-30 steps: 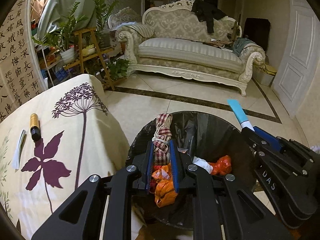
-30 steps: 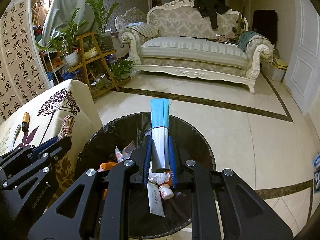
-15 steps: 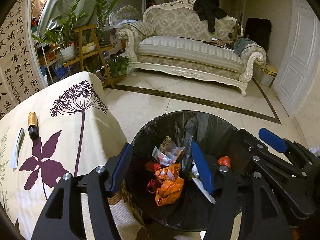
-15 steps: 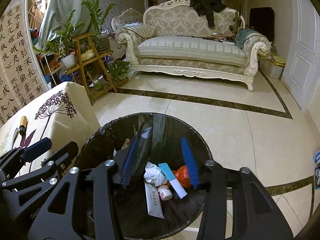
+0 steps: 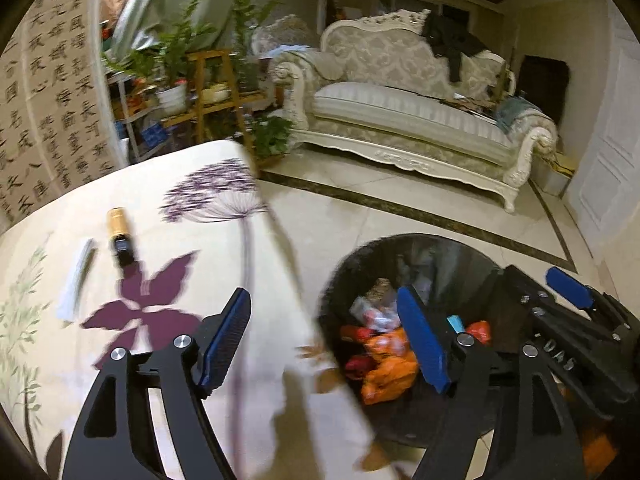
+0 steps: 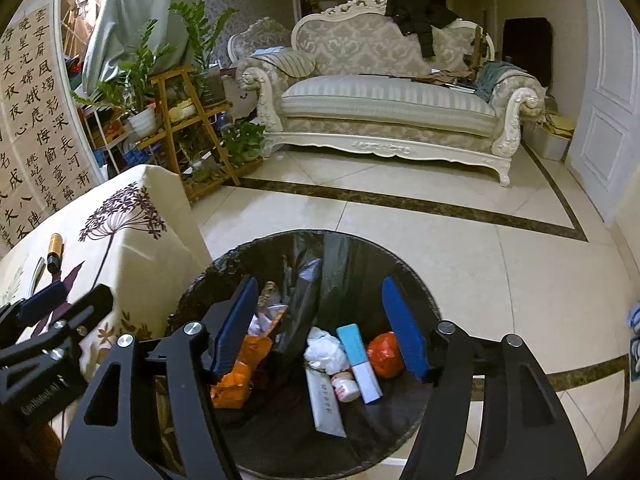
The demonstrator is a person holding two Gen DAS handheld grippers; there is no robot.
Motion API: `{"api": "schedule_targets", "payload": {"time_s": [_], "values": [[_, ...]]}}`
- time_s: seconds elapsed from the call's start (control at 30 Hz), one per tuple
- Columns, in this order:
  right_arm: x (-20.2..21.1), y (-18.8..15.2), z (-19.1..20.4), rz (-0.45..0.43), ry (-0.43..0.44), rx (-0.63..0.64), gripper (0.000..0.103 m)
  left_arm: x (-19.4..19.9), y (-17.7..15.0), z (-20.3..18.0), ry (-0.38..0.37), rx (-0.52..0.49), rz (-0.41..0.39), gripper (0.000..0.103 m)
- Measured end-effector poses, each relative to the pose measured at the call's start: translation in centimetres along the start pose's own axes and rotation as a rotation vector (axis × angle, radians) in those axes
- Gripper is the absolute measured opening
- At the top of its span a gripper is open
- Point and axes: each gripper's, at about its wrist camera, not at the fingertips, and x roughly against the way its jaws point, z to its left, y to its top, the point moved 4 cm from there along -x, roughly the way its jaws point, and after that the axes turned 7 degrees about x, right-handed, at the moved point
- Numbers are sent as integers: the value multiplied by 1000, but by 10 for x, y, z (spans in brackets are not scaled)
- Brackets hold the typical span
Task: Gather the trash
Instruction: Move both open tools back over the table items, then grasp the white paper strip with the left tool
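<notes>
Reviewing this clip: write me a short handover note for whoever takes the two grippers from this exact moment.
Left gripper: jaws open, empty, over the table edge beside the bin.
Right gripper: jaws open, empty, above the trash bin.
Done: in the bin lie the blue-and-white tube, a white tube, crumpled tissue, a small jar and orange wrappers.
Left: on the floral tablecloth lie a gold-and-black bottle and a white strip; these look like the next pickups, nearer the left gripper.
</notes>
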Motion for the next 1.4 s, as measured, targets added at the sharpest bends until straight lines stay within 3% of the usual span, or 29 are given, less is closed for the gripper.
{"api": "schedule_targets", "payload": {"time_s": [0.53,0.77,0.93,1.03,1.1,1.23,1.4], "values": [[-13,25,114,14,182,140,64,3,15,157,268,176,-6,73],[-23,34,162,35,251,194,64,-13,19,204,271,235,55,72],[-26,36,189,44,280,229,64,-24,19,215,224,237,104,58],[-28,38,203,46,293,250,64,-23,21,216,220,212,98,42],[-29,39,211,46,302,262,64,-23,21,216,219,197,96,21],[-32,41,229,53,321,284,64,-22,22,219,199,191,91,20],[-34,44,253,56,349,313,64,-8,20,230,226,197,60,20]]}}
